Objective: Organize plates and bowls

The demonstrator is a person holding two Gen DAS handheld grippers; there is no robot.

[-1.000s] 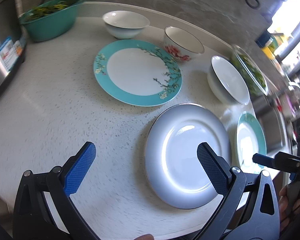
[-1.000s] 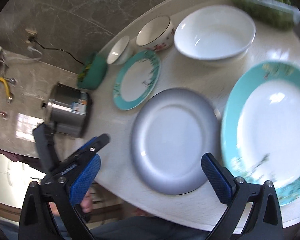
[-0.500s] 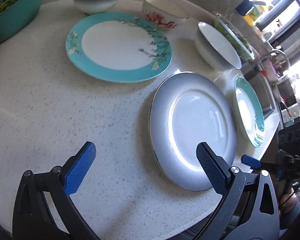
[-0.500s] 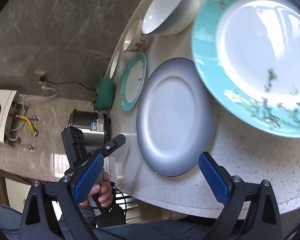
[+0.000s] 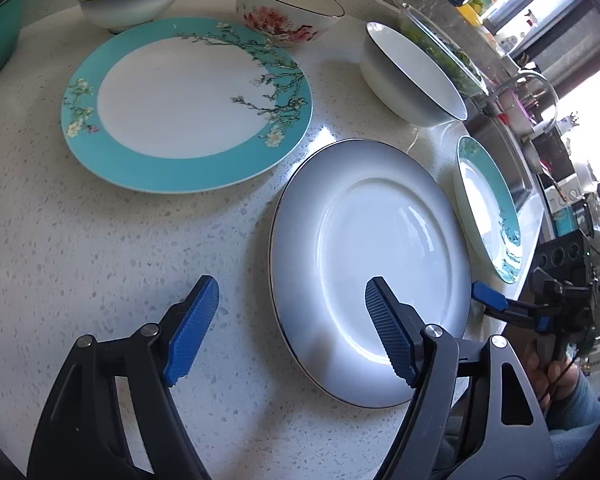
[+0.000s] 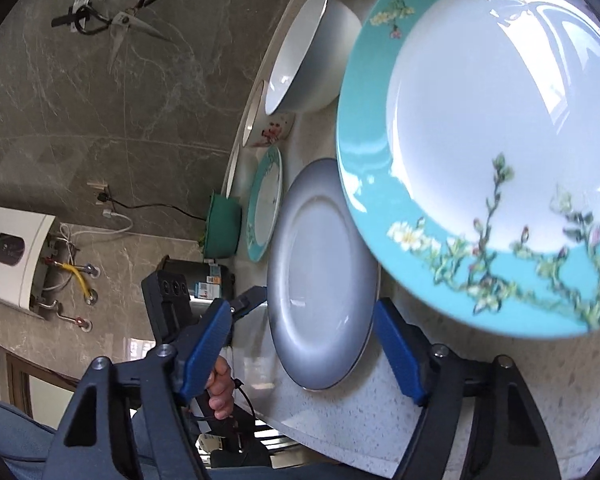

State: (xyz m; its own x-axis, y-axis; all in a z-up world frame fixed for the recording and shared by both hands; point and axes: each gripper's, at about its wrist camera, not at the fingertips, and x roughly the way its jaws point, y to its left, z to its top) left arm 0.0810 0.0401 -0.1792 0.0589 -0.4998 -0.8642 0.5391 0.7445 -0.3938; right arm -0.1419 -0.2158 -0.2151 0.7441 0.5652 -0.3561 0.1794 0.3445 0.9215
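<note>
**Both tongs open at the grey plate**

Left tongs point(image 5: 290, 336) spread wide, empty — one pad above the grey plate point(image 5: 372, 268), the other above bare counter point(image 5: 100, 240). Right tongs point(image 6: 300, 352) also agape, empty, straddling the grey plate's near rim. Teal floral plates on either side: one point(image 5: 188, 106) left, one point(image 6: 480, 140) right. Three bowls behind — nearest point(image 5: 412, 76) white.

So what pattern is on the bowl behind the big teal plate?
Pink-red flowers on white, dark rim: the floral bowl, clearest in the left wrist view.
</note>
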